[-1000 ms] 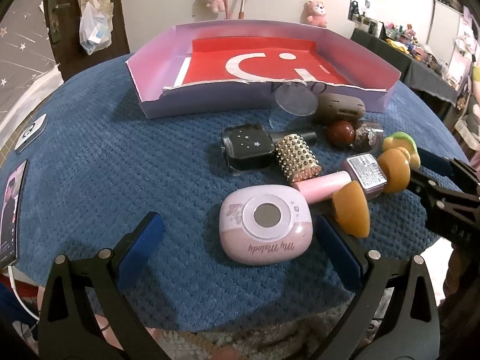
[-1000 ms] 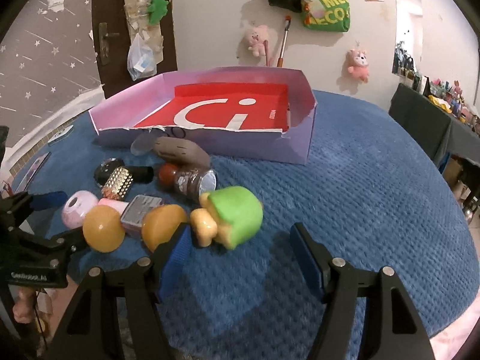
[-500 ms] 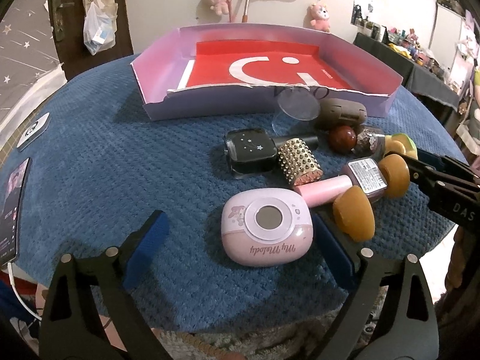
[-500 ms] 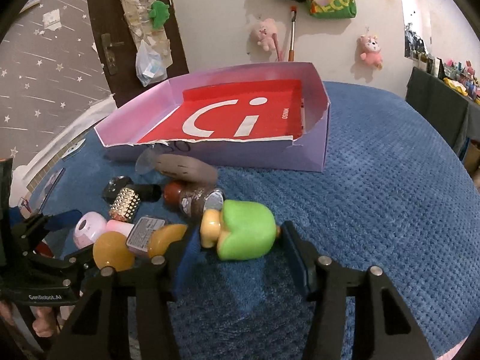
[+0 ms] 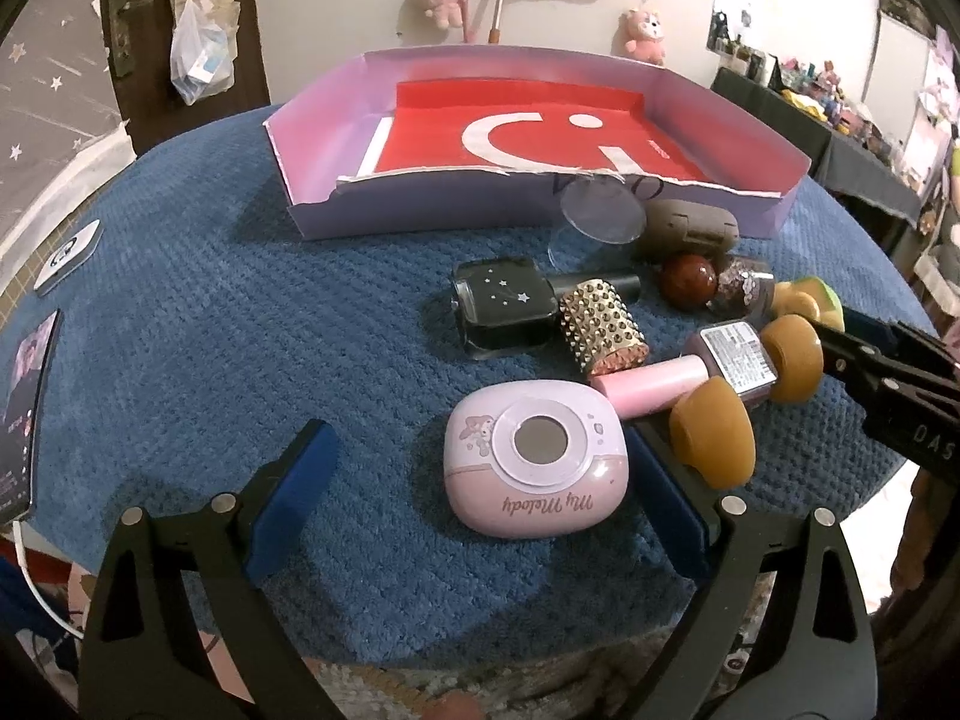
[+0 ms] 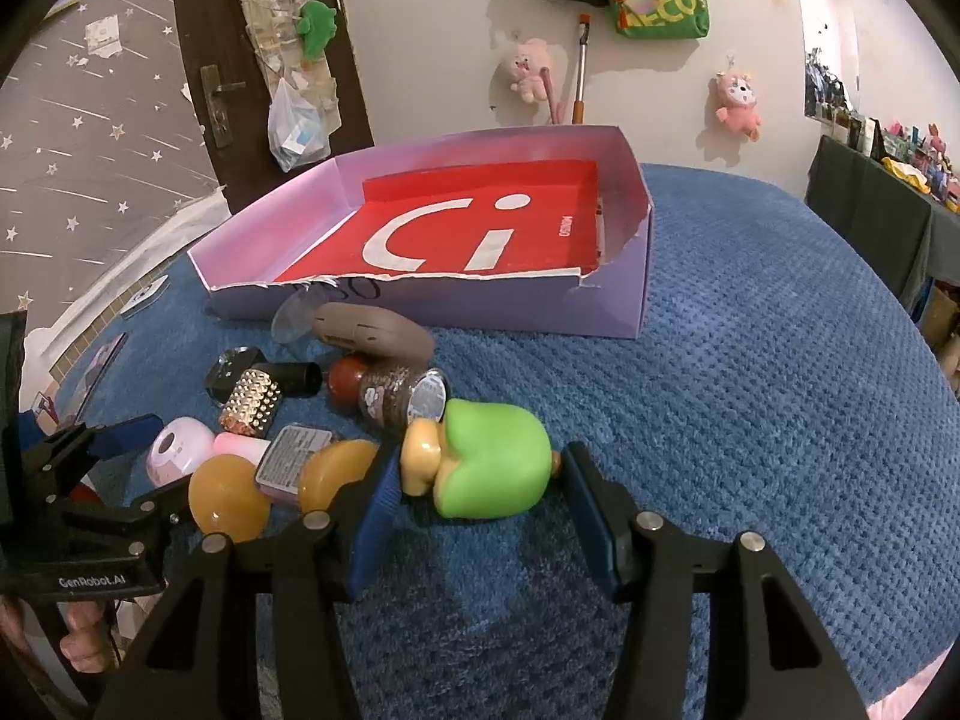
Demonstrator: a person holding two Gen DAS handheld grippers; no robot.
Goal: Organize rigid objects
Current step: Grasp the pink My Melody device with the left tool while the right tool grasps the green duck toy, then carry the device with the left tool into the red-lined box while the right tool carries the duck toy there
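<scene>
Blue textured table (image 6: 750, 360) is pretty cluttered. Green toy (image 6: 495, 459) lies near its front edge, pinched between the right tool (image 6: 480, 495) pads. Left tool (image 5: 480, 492) is spread wide around the pink My Melody case (image 5: 534, 465), left pad clearly off it. Purple box (image 5: 420, 213) sits behind.

Glossy plastic case (image 5: 536, 467), nubby blanket (image 5: 240, 348)

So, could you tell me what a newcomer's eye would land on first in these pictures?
Probably the shallow purple box with its bright red liner, at the far side of the blue table cover. Next, the cluster of small items in front of it, especially the green toy between the right gripper's jaws. In the left wrist view, the pink My Melody case lies between the left gripper's wide jaws.
</scene>
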